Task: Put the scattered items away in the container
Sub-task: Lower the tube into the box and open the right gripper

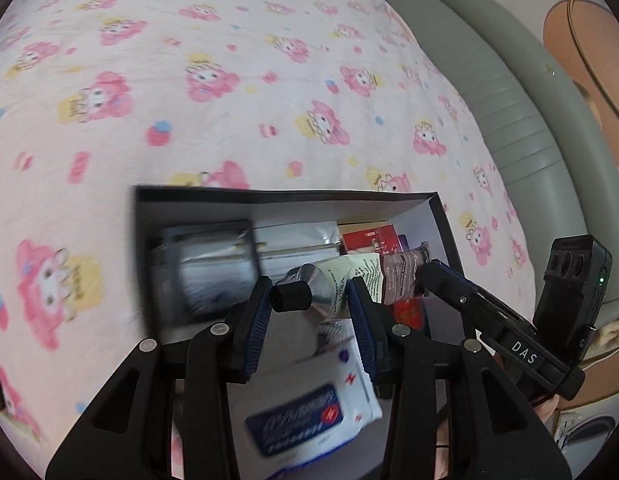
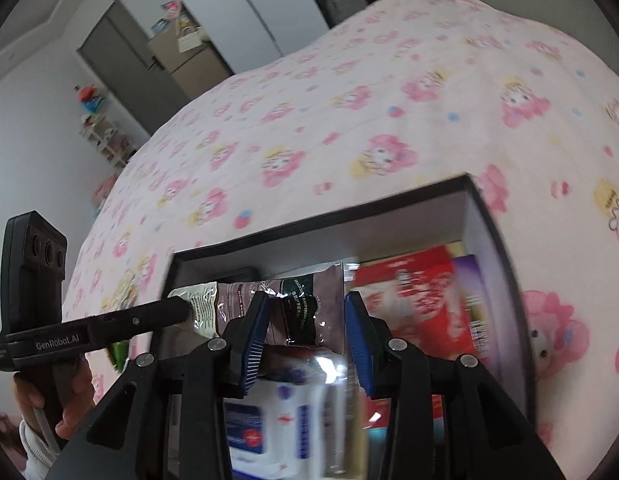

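We have a tube of cream between us, one end in each tool, and it hangs over the open box that sits on the bed near its front edge. Our left gripper stands partly open with its blue pads on the silver shoulder just behind the black cap. Our right gripper, also partly open, seems to have the crimped brown tail of the tube between its pads, though blur keeps us from saying how firmly.

Inside the box we see a red carton toward the right wall, a white and blue packet near the front wall and a grey, blurred object toward the left wall.

To do this well, we judge that the tube should come down level into the free strip along the middle, clear of the carton. We would let both ends go together once it rests, since freeing one first may swing it against the box's rim
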The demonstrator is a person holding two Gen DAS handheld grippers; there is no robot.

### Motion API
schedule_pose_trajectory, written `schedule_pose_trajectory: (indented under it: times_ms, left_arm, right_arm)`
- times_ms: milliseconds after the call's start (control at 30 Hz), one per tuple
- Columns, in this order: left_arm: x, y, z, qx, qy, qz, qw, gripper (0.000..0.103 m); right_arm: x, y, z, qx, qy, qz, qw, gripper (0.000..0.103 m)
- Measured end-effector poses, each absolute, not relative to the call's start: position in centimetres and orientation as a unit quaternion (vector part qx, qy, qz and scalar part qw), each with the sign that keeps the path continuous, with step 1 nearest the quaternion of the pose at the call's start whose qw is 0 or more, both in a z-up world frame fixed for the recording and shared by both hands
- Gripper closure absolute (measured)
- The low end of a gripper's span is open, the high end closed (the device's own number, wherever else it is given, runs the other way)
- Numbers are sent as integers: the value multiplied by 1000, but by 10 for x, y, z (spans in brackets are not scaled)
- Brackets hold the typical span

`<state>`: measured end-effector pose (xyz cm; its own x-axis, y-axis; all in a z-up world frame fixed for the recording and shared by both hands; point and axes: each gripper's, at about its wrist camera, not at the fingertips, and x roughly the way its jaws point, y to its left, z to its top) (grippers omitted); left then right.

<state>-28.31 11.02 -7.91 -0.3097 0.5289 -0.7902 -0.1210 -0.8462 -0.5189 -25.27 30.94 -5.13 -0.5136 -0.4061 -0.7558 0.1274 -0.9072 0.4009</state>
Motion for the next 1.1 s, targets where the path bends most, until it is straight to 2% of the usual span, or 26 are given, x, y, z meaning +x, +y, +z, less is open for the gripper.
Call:
schedule_pose_trajectory:
  times_ms: [100, 233, 300, 400, 667, 867, 1100]
  left_arm:
    - [-296, 130, -93, -562, -180, 781, 203, 63]
    - [-305, 149, -108, -575, -169, 779, 184, 53]
    - [-309, 150, -113, -579, -170, 778, 176, 53]
    - [-311, 153, -116, -587, -153, 779, 160, 56]
    - [-288, 163, -97, -566, -90, 804, 157, 60]
    - [-270, 191, -104, -579, 10, 799, 159, 65]
    - [-295, 204, -118, -598, 17, 786, 159, 72]
  right_arm:
    - [-261, 324, -63, 472, -148, -858, 136, 69]
    - [-269, 336, -76, 484, -146, -854, 123, 72]
    - [-269, 331, -76, 485, -127, -857, 115, 72]
    - [-267, 324, -76, 486, -104, -860, 112, 72]
    - [-258, 336, -61, 474, -120, -865, 112, 72]
    - [-260, 318, -82, 534, -87, -830, 133, 72]
    - [-274, 320, -100, 576, -94, -802, 127, 71]
